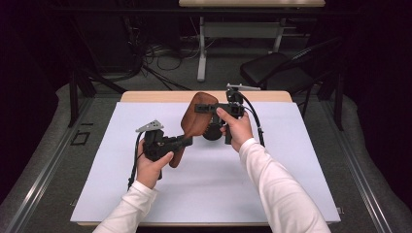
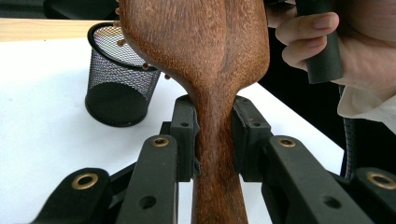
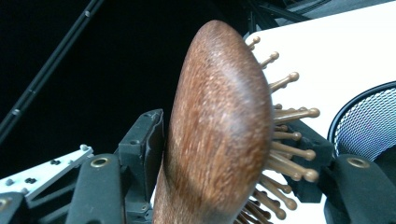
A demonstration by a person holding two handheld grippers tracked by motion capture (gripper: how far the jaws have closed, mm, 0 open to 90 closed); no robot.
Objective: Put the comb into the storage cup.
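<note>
white table (image 1: 272, 184), dark room | left gripper (image 2: 212, 135) clamps brush (image 1: 194, 121) handle | right gripper (image 3: 233, 154) straddles brush head, one jaw on its back, other on the bristles | cup (image 2: 119, 84) beside

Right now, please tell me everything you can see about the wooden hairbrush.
The hairbrush looks like dark reddish-brown wood, with an oval paddle head, a narrow handle and light wooden pins with rounded tips. It is held above the white table, tilted, head toward the far side. The left gripper clamps its handle. The right gripper is around the head, one jaw against the smooth back, the other at the pins. Behind it stands a black mesh cup.
</note>
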